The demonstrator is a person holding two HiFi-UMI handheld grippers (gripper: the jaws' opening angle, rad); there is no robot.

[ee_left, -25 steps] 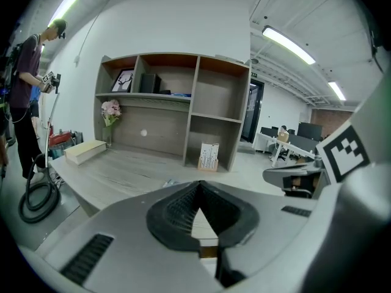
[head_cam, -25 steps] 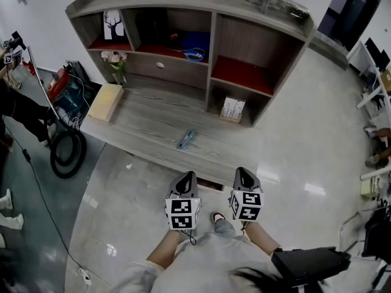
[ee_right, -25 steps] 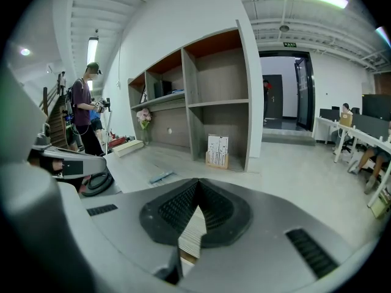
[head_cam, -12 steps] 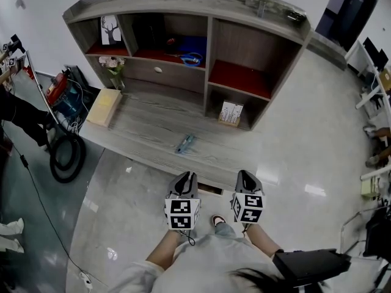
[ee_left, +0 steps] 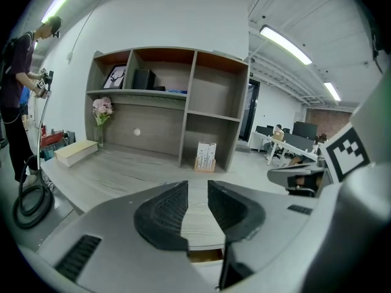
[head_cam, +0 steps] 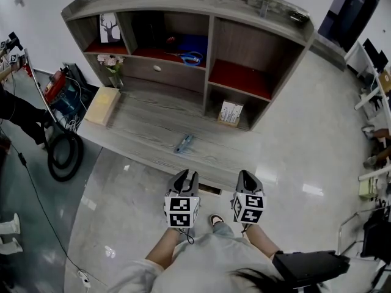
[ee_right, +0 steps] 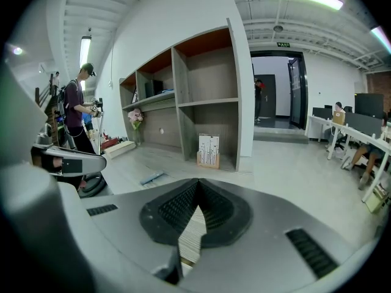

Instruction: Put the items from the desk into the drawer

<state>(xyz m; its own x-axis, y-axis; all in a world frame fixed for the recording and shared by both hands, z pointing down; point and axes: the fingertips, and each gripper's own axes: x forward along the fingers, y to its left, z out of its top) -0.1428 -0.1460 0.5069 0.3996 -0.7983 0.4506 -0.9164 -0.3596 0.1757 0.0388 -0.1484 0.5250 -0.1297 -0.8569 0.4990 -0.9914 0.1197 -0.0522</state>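
1. Left tongs (head_cam: 185, 177): slightly parted, empty.
2. Right tongs (head_cam: 245, 177): tips together, empty.
3. Blue item (head_cam: 184, 143) lies on table (head_cam: 140, 124), 12 o'clock from left tongs; stowing apparently not begun.

Open desk (head_cam: 146, 124) middle, box (head_cam: 102, 104) at left, shelves (head_cam: 211, 41) behind

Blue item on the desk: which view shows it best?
Head view: the blue item lies whole and unobstructed near the desk's front edge. The right gripper view shows it small, at a low angle. The left gripper view does not show it.
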